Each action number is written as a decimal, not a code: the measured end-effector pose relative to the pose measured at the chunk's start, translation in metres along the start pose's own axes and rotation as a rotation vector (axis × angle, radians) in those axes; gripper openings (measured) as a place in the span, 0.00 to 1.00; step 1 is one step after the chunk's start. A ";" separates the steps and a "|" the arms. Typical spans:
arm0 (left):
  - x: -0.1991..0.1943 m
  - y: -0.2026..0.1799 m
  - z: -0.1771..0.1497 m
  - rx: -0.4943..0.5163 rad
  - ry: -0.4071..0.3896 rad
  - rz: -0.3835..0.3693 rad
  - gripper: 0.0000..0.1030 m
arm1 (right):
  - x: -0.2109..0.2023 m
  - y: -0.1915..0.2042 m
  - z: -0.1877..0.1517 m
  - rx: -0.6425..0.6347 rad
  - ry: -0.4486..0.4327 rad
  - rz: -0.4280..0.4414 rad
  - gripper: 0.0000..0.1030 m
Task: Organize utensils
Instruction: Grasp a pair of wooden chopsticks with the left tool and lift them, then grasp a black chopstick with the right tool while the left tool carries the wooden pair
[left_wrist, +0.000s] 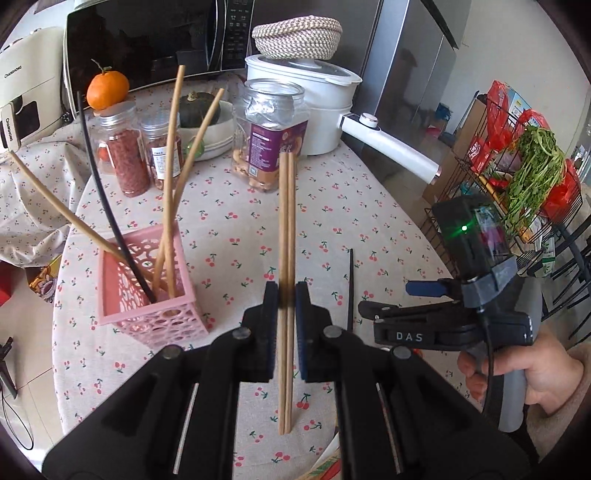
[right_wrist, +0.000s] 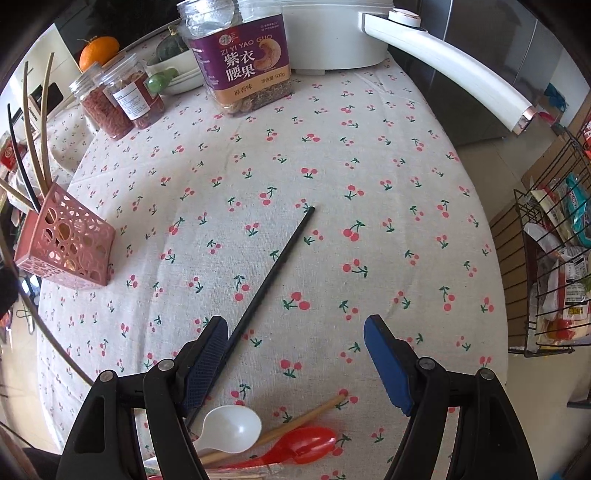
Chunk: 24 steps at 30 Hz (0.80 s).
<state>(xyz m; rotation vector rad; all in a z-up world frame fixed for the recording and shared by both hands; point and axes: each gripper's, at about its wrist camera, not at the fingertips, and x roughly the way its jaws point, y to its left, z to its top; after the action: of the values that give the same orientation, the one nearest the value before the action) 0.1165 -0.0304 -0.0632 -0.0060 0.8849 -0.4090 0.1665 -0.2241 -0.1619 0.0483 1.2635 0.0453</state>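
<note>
Left tongs are pinching two wooden chopsticks above the counter beside the pink holder, while right tongs are hanging spread, seemingly over a black chopstick.

The worktop is covered by a cherry-print cloth. A pink basket stands near its left edge. A black chopstick lies in the middle. At the near edge a white spoon, a red spoon and a wooden chopstick are laid together. At the far side two red-filled jars, a cashew jar and a white pot are set.
</note>
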 end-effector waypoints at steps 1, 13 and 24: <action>-0.003 0.004 -0.001 -0.003 -0.003 0.002 0.10 | 0.004 0.003 0.001 0.000 0.007 -0.003 0.75; -0.026 0.033 -0.011 -0.036 -0.015 0.000 0.10 | 0.031 0.043 0.007 -0.039 0.031 -0.073 0.69; -0.037 0.042 -0.012 -0.048 -0.044 0.011 0.10 | 0.029 0.081 0.012 -0.078 0.001 -0.019 0.09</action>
<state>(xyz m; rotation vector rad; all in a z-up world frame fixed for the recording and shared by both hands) 0.1011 0.0235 -0.0506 -0.0545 0.8514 -0.3762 0.1860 -0.1415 -0.1813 -0.0313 1.2616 0.0779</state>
